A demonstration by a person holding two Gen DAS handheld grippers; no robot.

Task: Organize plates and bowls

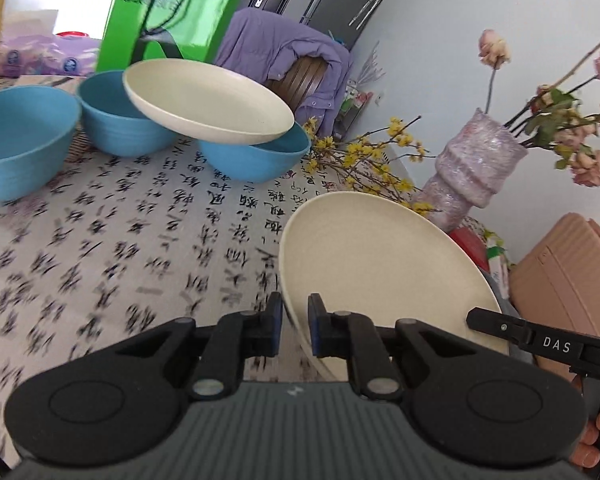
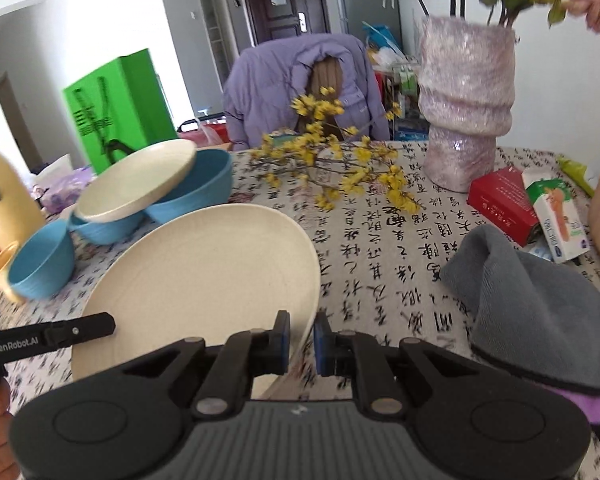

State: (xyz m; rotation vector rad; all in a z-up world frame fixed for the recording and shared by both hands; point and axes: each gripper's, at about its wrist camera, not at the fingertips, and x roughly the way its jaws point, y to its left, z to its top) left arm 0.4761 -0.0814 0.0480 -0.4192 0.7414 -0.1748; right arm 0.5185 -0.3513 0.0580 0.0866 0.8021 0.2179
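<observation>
The cream plate (image 1: 380, 264) is hanging tilted above the calligraphy tablecloth (image 1: 140, 240), its opposite rims being pinched by the left gripper (image 1: 295, 326) and right gripper (image 2: 302, 344) (both clamped nearly closed). Beyond, another cream plate (image 1: 204, 100) is resting across blue bowls (image 1: 116, 120).

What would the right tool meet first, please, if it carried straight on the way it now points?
Probably the tablecloth just beyond the cream plate clamped in the right tool; farther along lie the yellow flower sprigs. Depth is hard to judge.
</observation>
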